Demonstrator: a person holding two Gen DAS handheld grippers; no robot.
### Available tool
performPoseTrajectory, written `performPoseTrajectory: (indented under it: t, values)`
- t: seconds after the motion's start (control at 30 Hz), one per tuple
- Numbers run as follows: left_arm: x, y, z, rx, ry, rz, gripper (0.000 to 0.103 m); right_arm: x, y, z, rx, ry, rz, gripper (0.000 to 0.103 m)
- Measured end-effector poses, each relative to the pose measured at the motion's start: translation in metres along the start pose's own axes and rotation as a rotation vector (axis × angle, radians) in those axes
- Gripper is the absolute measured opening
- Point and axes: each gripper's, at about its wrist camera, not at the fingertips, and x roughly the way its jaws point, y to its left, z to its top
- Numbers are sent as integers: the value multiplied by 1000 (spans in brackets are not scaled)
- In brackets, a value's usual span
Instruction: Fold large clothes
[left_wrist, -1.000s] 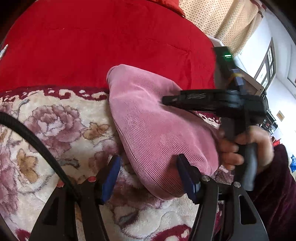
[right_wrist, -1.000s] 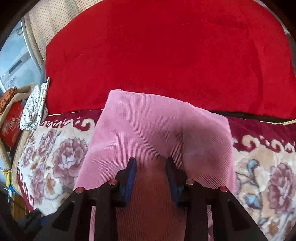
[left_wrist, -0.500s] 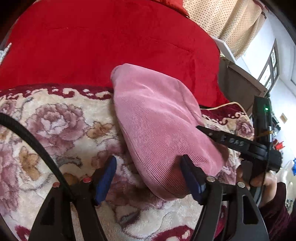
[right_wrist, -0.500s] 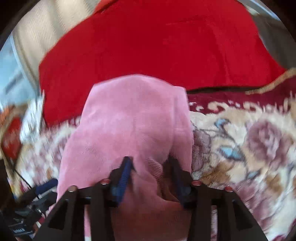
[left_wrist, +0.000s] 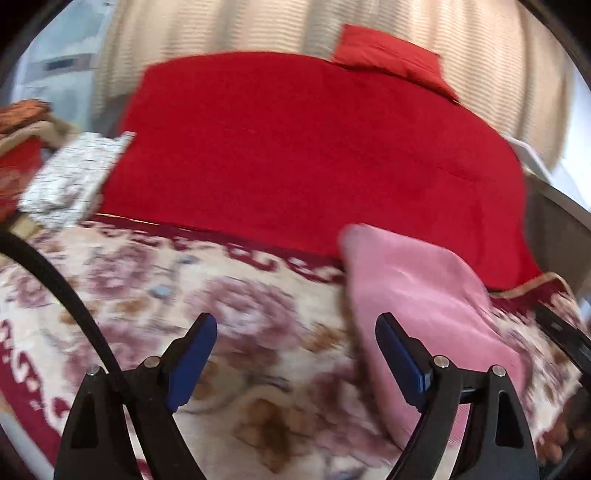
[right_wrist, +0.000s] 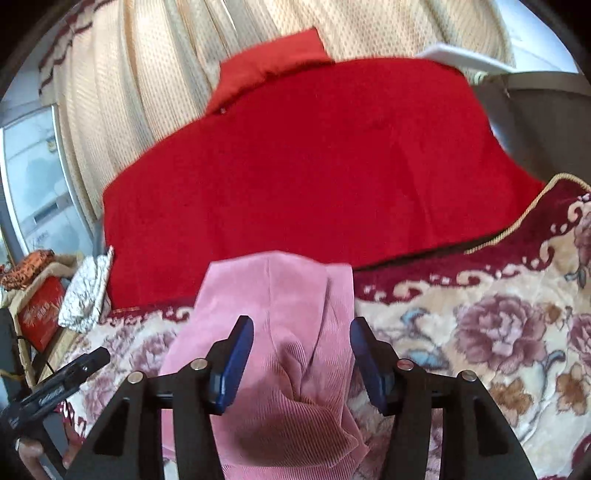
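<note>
Garment: pink corduroy garment (right_wrist: 280, 332), folded into a long bundle, lies on a floral blanket (right_wrist: 480, 332) spread over a bed.
Long axis: in the right wrist view it runs from 6 o'clock up toward 12 o'clock, its far end touching the edge of a red cover (right_wrist: 314, 166); in the left wrist view the pink corduroy garment (left_wrist: 424, 295) slants from about 11 o'clock down to 5 o'clock.
Left tongs: left tongs (left_wrist: 295, 354) stand wide and are opening, with only blanket between the blue pads; the garment sits at 3 o'clock, partly behind the right-hand pad.
Right tongs: right tongs (right_wrist: 301, 358) are opening, straddling the near end of the garment; the pads stand off the cloth on both sides.
Surroundings: beige curtain (right_wrist: 147, 92) at 12 o'clock; a white patterned cloth (right_wrist: 86, 295) at 9 o'clock, beside a red box (right_wrist: 40, 310).
Sharpness: left wrist view is motion-blurred.
</note>
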Motion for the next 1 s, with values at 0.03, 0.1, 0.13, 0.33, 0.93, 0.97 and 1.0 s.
performPoseTrajectory:
  t: [0.03,0.1,0.13,0.33,0.93,0.97,1.0]
  values:
    - [-1,3,1,-5,-8,37,92,-2,1,0,-5,-12,-2,59]
    - [-2,9,5,-7,-19,94,92,-1,3,0,-22,-23,-1,59]
    - [-3,10,6,-6,-28,119,92,-1,6,0,-32,-27,4,59]
    - [-18,9,7,18,-97,172,94,-10,24,-5,-80,-44,35,59]
    - [-35,-1,4,-1,-191,174,95,-7,47,-15,-150,-33,35,59]
    - [-37,-4,3,-8,-207,173,95,-8,46,-15,-147,-34,30,59]
    - [-39,-7,2,0,-210,168,95,-7,45,-14,-144,-36,19,59]
